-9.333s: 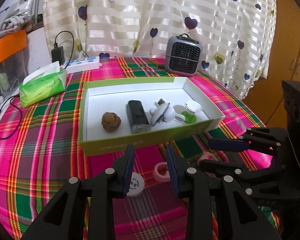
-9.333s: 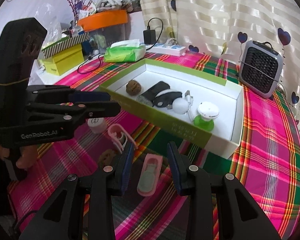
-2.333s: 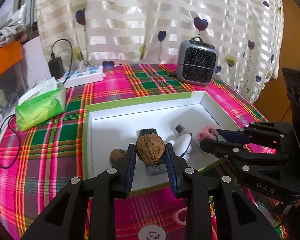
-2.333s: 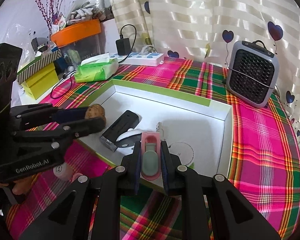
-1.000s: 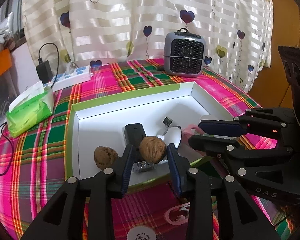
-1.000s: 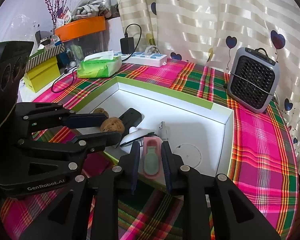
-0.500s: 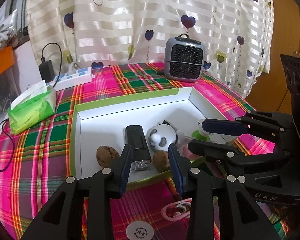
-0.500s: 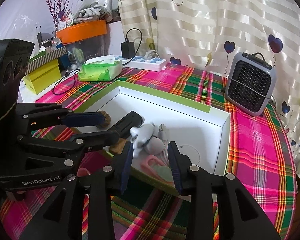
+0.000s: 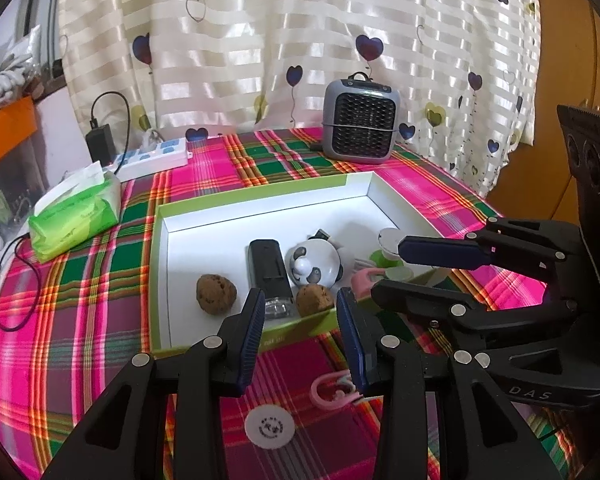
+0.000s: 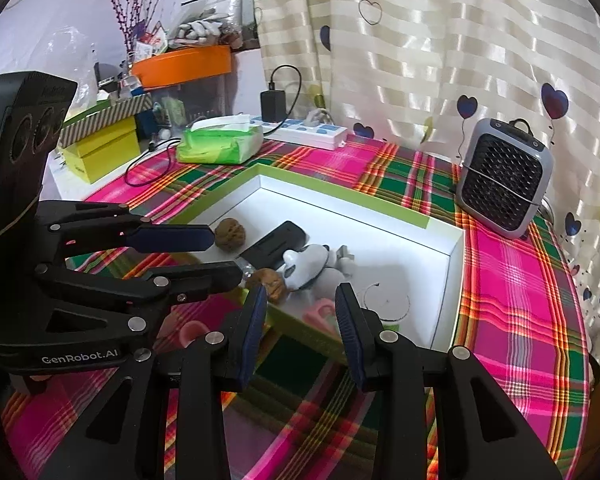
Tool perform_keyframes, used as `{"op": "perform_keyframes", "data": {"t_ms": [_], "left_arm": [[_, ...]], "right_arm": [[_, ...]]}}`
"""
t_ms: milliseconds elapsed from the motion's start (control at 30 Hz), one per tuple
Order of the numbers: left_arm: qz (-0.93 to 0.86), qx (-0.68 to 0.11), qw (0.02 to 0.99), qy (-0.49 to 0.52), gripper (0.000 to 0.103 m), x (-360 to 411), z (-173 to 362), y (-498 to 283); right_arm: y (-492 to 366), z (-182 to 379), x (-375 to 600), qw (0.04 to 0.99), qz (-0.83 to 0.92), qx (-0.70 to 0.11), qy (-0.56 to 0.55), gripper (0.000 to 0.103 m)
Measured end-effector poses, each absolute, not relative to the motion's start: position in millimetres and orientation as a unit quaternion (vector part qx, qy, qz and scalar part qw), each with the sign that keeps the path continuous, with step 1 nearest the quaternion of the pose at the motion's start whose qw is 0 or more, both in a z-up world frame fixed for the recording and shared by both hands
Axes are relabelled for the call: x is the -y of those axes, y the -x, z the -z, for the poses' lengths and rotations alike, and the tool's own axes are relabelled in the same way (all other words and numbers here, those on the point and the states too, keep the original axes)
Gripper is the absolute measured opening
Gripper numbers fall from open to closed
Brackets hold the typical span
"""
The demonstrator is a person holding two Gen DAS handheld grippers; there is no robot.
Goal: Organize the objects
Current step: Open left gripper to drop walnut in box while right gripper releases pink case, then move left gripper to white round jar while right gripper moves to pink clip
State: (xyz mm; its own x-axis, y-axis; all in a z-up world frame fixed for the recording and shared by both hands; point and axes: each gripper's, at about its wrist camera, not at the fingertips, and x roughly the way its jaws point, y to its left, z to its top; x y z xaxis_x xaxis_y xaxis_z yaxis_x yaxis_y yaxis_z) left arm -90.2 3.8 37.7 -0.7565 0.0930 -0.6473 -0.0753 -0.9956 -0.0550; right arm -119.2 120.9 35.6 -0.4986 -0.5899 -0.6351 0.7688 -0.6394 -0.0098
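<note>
Both the left gripper (image 9: 300,336) and right gripper (image 10: 300,328) are held apart, empty. The pink clip (image 9: 332,390) at six o'clock below the box (image 9: 260,196) could be knocked away if approached carelessly.

pink clip (image 9: 332,394): part hid by L finger | white disc (image 9: 270,426) print: too small

The green-rimmed white box (image 9: 260,196) holds two brown walnuts (image 9: 216,293) (image 9: 315,299) flanking a black rectangular device (image 9: 269,270), with a panda-faced white gadget (image 9: 314,266) behind. A pink clip (image 9: 365,278) lies at the box's near wall.
</note>
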Motion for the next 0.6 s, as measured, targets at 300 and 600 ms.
{"op": "perform_keyframes", "data": {"t_ms": [300,600], "left_arm": [[-0.938,0.013,0.043,0.344,0.035,-3.0,-38.7,79.3],[-0.937,0.014,0.040,0.347,0.036,0.6,-37.3,67.7]], "right_arm": [[107.6,-37.4,-122.2,0.416,0.847,-0.147,-0.296,0.037],[100.4,-37.5,-122.3,0.430,0.842,-0.148,-0.291,0.037]]}}
